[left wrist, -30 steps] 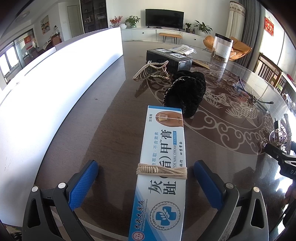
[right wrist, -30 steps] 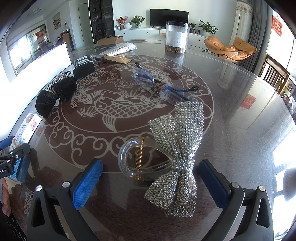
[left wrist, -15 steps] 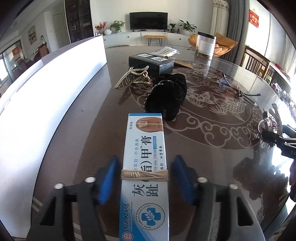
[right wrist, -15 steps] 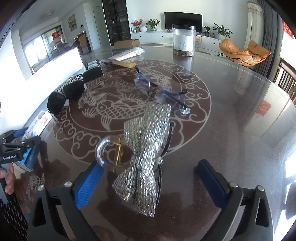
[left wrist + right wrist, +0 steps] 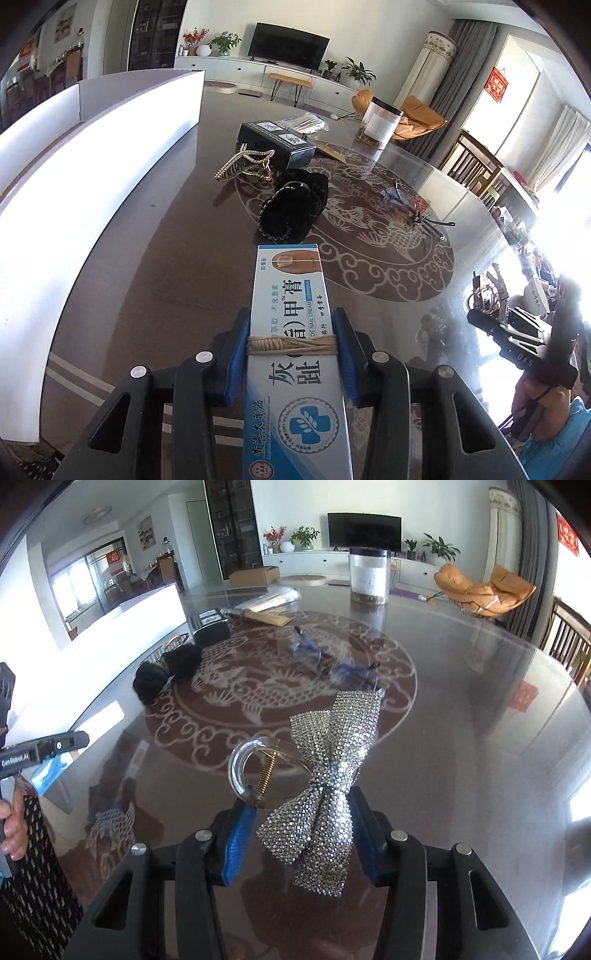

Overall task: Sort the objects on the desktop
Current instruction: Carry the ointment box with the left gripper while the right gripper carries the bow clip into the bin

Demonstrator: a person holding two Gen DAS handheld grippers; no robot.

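Observation:
A long blue-and-white nail cream box (image 5: 288,280), bound with twine, sticks forward from my left gripper (image 5: 291,325). Both blue pads press on its sides and it hangs above the table. In the right wrist view a clear hair clip with a rhinestone bow (image 5: 332,746) sits between the jaws of my right gripper (image 5: 301,805), which are closing. One pad touches the clear ring and the other touches the bow. The left gripper (image 5: 48,749) shows at the left edge of that view, held by a hand.
On the dark glass table (image 5: 147,277) with a dragon pattern lie a black scrunchie (image 5: 291,210), a gold hair claw (image 5: 243,166), a black box (image 5: 277,142), blue glasses (image 5: 325,661) and a clear jar (image 5: 369,576). A white panel (image 5: 92,166) runs along the left.
Both grippers went from wide open to closed in: the left on the box, which rose off the table, the right onto the bow clip, which turned between the pads.

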